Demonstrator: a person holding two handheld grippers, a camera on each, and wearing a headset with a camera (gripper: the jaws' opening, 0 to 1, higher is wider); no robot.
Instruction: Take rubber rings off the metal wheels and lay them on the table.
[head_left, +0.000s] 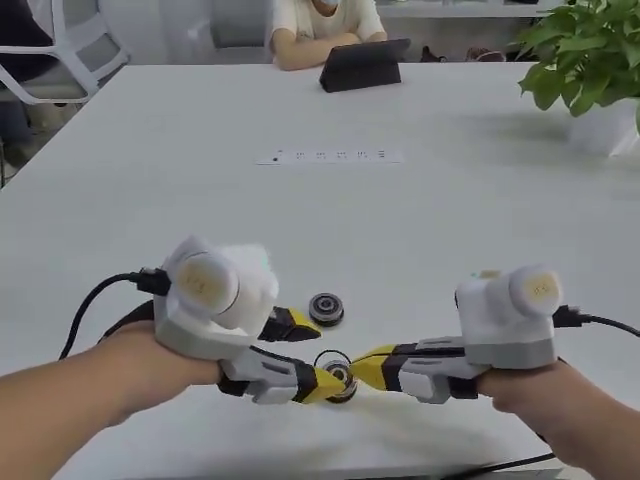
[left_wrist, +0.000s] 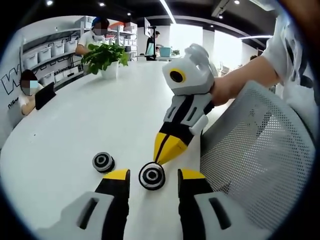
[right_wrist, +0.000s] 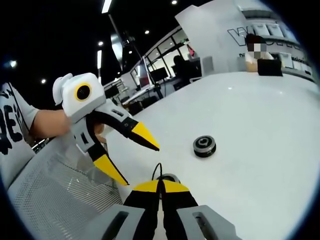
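Two small black-and-metal wheels lie on the white table. One wheel lies apart, behind the grippers. The near wheel sits between the open jaws of my left gripper, with a small gap on each side in the left gripper view, wheel. My right gripper comes in from the right, shut on a thin black rubber ring that loops up off this wheel. In the right gripper view the ring rises from the shut gripper, with the wheel just behind.
A dark tablet stands at the far edge, where a person sits. A potted plant is at the far right. A strip of printed paper lies mid-table. A mesh chair is close behind the near table edge.
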